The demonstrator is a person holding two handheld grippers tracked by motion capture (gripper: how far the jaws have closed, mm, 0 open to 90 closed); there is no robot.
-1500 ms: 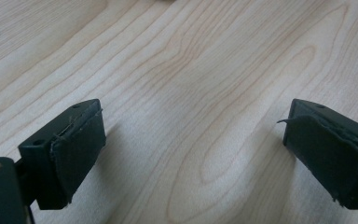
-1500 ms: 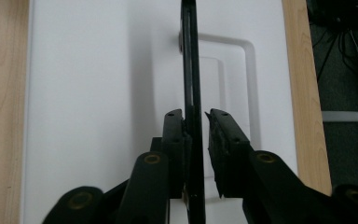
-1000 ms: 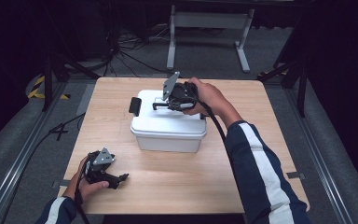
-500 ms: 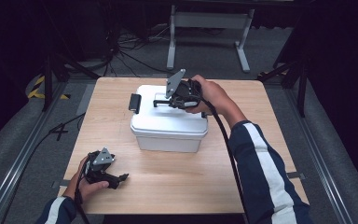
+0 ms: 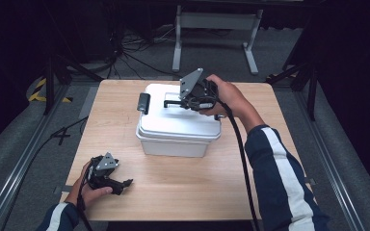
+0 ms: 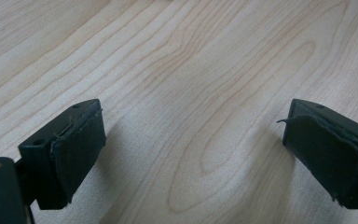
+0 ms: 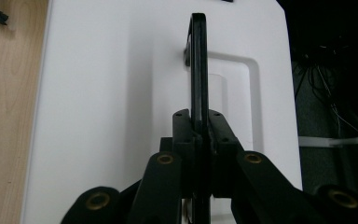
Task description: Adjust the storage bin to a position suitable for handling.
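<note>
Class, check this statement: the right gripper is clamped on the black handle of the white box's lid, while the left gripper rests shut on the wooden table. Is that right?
Not quite. The left gripper is open: the left gripper view shows its jaws wide apart with only bare wooden table between them. The rest holds: the right gripper is clamped on the black handle of the white box's lid.

A light wooden table fills the middle of the high view. Above it, at the upper centre, stands a grey metal stand on grey carpet. Black cables lie tangled at the upper left, near a yellow-and-black striped strip at the left.
</note>
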